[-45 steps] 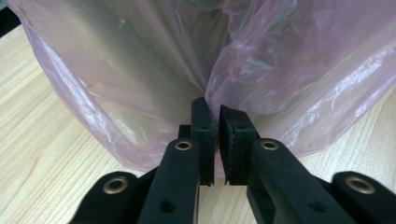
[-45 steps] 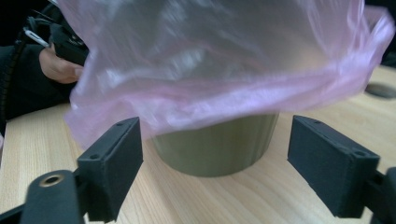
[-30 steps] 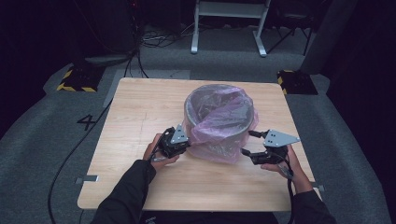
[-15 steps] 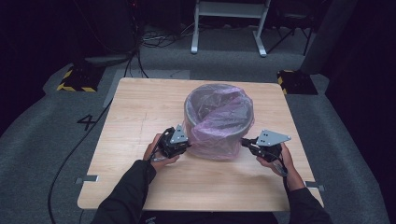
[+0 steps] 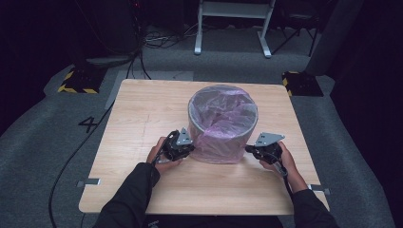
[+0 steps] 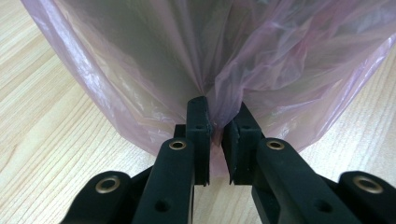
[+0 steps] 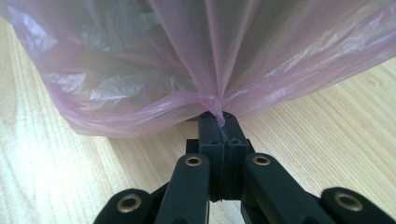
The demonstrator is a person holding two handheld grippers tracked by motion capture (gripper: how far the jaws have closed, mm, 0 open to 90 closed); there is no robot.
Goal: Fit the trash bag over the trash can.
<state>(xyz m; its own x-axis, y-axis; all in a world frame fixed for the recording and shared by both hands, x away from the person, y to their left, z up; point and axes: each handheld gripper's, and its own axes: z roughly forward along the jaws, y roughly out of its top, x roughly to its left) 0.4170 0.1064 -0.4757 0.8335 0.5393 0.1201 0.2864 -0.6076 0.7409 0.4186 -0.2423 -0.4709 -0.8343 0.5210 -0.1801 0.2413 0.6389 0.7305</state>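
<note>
1. We see a round bin [image 5: 223,124] lined with a pink bag [image 5: 223,142] standing upright near the middle of the table [image 5: 142,118], a little toward the near edge. The bag's skirt is folded over the rim and hangs down the outside wall to the tabletop.

2. Our left gripper [image 5: 183,147] sits at the bin's near-left side. In the left gripper view its jaws stand almost closed with a fold of the bag [image 6: 212,126] pinched between them, a thin gap still showing; we judge it a grasp on the film.

3. Our right gripper [image 5: 256,148] sits at the near-right side. In the right gripper view the jaws are pressed together on a gathered twist of the bag's hem [image 7: 215,109], low, just above the table.

4. What the coming move turns on: the bin lies between the two grippers and beyond both, its axis vertical, and each hand holds the skirt low on its own side. Both are about equally close.

5. We judge that the skirt can only come off the rim upward, along that axis, with both hands rising together; a lopsided pull could tip the bin or tear the thin film.
</note>
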